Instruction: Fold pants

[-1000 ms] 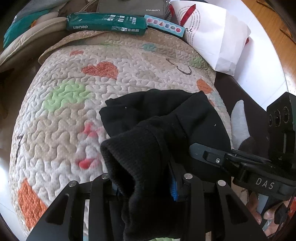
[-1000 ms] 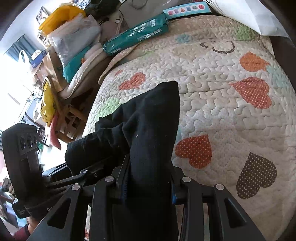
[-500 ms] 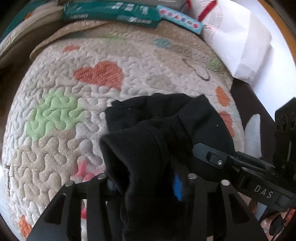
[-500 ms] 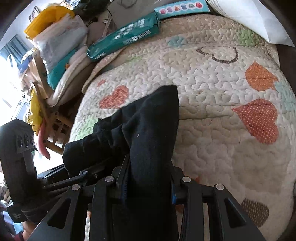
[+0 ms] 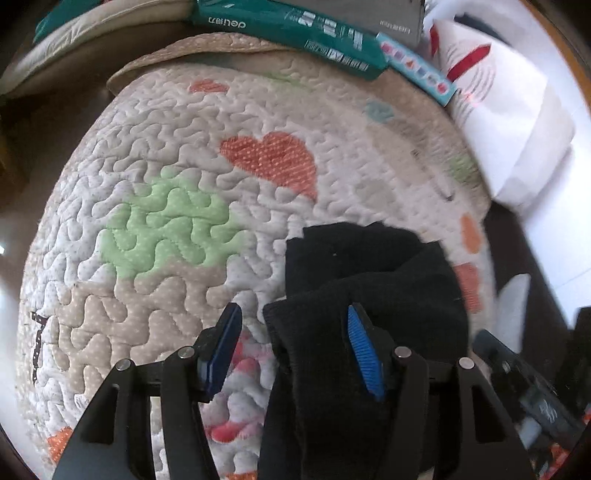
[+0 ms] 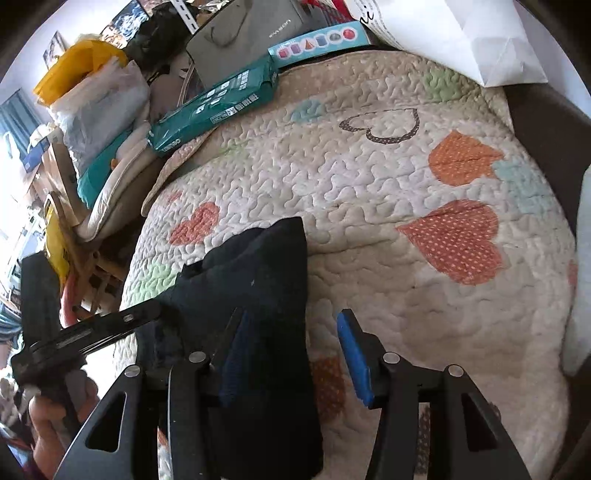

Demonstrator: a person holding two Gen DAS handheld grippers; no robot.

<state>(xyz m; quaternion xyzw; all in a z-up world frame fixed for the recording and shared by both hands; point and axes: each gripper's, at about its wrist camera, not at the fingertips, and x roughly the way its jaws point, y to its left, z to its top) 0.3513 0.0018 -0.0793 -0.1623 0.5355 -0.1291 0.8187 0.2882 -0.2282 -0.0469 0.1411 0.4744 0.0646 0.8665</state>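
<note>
Black pants (image 5: 369,280) lie bunched on a heart-patterned quilt (image 5: 177,192). My left gripper (image 5: 291,350) has its jaws opening. The cloth rests against the right blue pad (image 5: 364,354), and the left pad stands clear of it over bare quilt. In the right wrist view the pants (image 6: 266,280) drape over the left finger of my right gripper (image 6: 291,354), whose jaws are also opening. Its right blue pad (image 6: 351,358) is free, with quilt (image 6: 388,221) showing in the gap. The left gripper's body (image 6: 92,332) reaches in from the left edge there.
A green package (image 5: 295,26), a colourful box (image 5: 417,70) and a white paper bag (image 5: 509,122) line the quilt's far edge. A grey bag (image 6: 243,33), stacked cushions (image 6: 110,177) and bags (image 6: 92,85) crowd the far left. A dark edge (image 6: 543,125) borders the right.
Both grippers were shut on the black pants; now both sets of jaws stand apart and the cloth hangs loose. The left view has shifted lower and closer to the quilt.
</note>
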